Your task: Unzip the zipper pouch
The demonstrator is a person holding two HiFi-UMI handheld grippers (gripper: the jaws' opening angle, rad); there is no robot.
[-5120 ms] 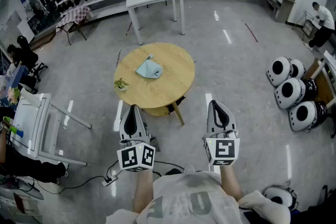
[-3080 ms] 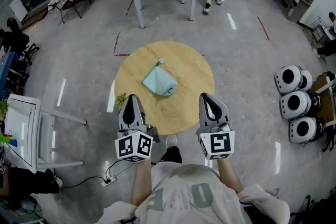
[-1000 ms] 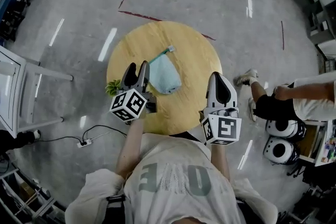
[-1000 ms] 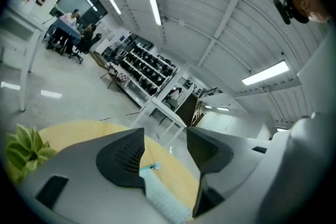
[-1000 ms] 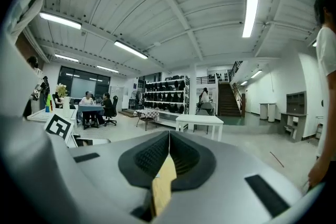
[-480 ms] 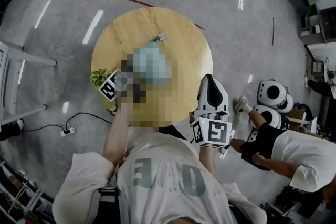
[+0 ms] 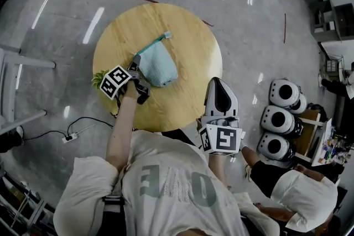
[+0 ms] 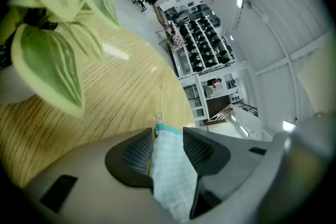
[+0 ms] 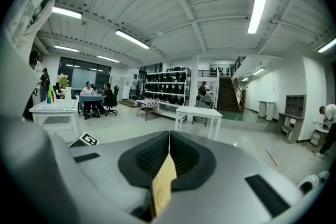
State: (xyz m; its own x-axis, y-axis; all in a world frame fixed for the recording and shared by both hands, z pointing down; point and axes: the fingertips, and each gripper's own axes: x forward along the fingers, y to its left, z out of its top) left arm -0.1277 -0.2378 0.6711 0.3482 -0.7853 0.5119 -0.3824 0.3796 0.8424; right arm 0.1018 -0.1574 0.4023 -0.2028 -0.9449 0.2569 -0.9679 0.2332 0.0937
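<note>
Now the left gripper reaches onto the round surface. Its fingers are closing around the near end of the blue zipper pouch, which lies left of the middle. That hold likely stops the pouch from sliding. The zipper pull points toward the far edge. The right gripper hangs off the near edge, fingers pressed together, probably meant for the pull.

Pouch: pale mint, fine check weave, teal band at zipper edge.
Surface: light yellow wood, streaky grain.
Plant: green leaves, pale cream stripes.
Right gripper: grey shell, black ribbed pads, black-and-white square markers on cube.
Floor: glossy grey, thin red lines.
</note>
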